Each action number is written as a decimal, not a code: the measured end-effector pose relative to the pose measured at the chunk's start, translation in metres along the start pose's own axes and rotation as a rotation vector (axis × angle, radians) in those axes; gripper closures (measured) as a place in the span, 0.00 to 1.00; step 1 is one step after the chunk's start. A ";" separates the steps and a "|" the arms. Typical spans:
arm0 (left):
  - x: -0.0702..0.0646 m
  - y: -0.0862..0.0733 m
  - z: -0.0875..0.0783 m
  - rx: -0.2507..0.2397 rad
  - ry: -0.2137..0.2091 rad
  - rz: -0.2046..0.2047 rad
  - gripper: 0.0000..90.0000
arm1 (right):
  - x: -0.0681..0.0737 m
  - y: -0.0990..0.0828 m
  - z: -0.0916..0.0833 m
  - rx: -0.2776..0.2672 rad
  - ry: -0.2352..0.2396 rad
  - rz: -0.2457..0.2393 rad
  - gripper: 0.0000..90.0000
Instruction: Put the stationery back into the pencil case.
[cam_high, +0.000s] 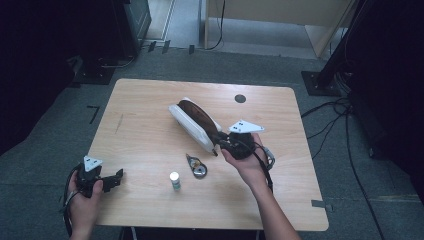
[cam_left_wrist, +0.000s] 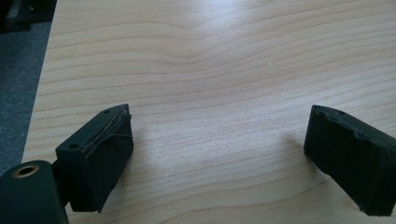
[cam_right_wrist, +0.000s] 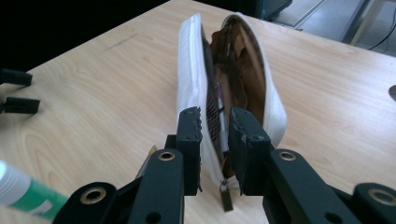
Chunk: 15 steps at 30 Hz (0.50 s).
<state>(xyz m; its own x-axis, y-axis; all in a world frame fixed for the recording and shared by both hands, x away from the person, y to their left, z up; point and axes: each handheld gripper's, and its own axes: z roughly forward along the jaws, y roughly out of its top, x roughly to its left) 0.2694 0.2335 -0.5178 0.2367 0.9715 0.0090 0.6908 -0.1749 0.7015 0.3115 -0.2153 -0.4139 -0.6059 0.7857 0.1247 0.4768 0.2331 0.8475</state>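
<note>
A white zip pouch with a brown lining lies open-topped in the middle of the wooden table. My right gripper is at its near end. In the right gripper view the pouch stands on edge with its mouth gaping, and the right gripper is shut on the zip end of the white wall, the zip pull hanging below. My left gripper rests open near the table's front left edge. The left gripper has bare wood between its jaws.
A small bottle with a white cap and green label stands near the front middle, also seen as the bottle. A small metal ring-like object lies beside it. A dark round hole marks the far side. Cables run across the floor at right.
</note>
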 end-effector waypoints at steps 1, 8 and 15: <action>0.000 0.000 0.000 0.000 0.000 0.000 0.09 | 0.002 -0.002 -0.001 0.006 0.005 -0.002 0.82; 0.000 0.000 0.000 0.002 0.000 0.002 0.09 | 0.015 -0.020 -0.006 0.019 0.025 -0.018 0.81; 0.000 0.000 0.000 0.002 0.000 0.002 0.09 | 0.025 -0.041 0.006 0.050 0.057 -0.007 0.75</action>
<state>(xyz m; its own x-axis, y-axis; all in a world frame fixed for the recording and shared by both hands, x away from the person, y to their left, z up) 0.2694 0.2337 -0.5177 0.2382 0.9712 0.0101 0.6918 -0.1769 0.7001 0.2812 -0.2020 -0.4488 -0.6440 0.7504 0.1491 0.5027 0.2681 0.8218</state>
